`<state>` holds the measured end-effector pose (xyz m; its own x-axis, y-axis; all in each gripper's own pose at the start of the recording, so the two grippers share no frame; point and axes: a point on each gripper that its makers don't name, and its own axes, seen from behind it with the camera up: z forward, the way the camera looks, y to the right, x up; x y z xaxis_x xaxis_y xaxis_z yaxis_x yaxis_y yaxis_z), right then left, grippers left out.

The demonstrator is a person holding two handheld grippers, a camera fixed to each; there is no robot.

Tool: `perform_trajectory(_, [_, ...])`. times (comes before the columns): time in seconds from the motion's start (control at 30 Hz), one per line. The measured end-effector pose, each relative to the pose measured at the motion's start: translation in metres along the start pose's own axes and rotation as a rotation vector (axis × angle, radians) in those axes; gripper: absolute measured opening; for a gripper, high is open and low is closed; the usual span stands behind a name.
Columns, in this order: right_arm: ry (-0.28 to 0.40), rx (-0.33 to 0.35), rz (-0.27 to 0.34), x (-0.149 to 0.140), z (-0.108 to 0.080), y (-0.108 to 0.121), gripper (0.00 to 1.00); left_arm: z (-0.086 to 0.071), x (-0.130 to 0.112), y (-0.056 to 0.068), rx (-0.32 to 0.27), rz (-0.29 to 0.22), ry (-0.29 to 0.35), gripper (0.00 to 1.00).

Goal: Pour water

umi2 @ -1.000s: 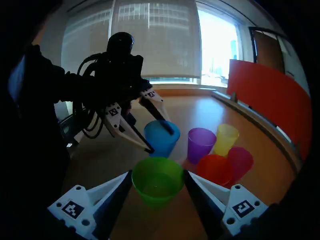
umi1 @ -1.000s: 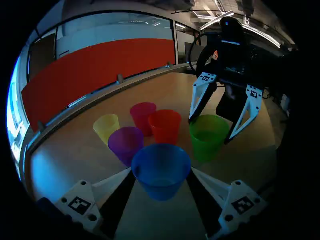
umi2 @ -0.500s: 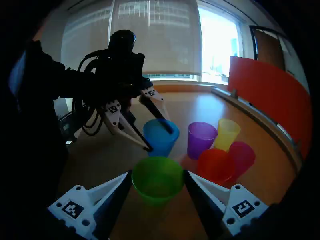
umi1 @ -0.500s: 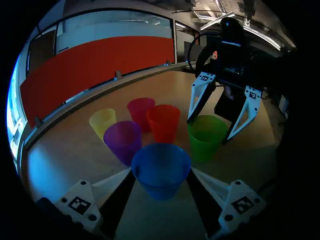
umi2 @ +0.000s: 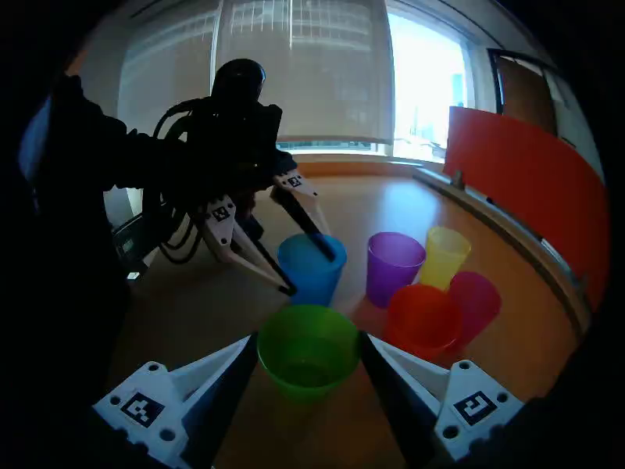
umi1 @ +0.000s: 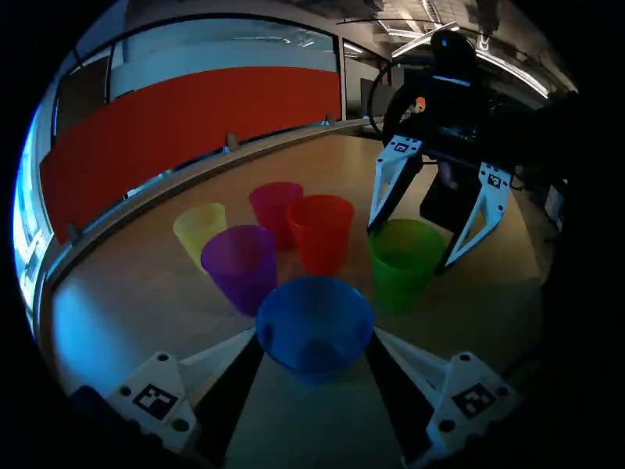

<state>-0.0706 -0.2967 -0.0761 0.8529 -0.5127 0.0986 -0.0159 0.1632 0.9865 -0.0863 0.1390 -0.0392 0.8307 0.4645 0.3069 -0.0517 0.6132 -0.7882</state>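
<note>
Left gripper view: six cups, one per colour, and two grippers. The left gripper [umi1: 314,344] pinches the blue cup [umi1: 315,324] between its jaws. Just beyond those jaws, on the table [umi1: 141,297], cluster the purple cup [umi1: 240,262], yellow cup [umi1: 200,228], pink cup [umi1: 275,207] and orange cup [umi1: 320,230]. The right gripper [umi2: 308,338] has its jaws clamped on the green cup [umi2: 307,359].

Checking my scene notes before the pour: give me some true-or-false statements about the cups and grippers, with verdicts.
1. The left gripper grips the blue cup. True.
2. The right gripper grips the purple cup. False: it grips the green cup; the purple cup stands on the table.
3. The orange cup lies on its side. False: it stands upright.
4. The yellow cup stands beside the purple cup. True.
</note>
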Motion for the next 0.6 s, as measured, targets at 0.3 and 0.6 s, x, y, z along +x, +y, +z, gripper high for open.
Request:
perform_trajectory(0.3, [-0.009, -0.004, 0.000, -0.002, -0.003, -0.001, 0.95, -0.001, -0.005, -0.001, 0.001, 0.004, -0.018, 0.85])
perform_trajectory(0.6, [-0.017, 0.005, -0.002, -0.005, -0.007, -0.006, 0.97, 0.001, -0.012, -0.002, 0.002, 0.017, -0.040, 0.85])
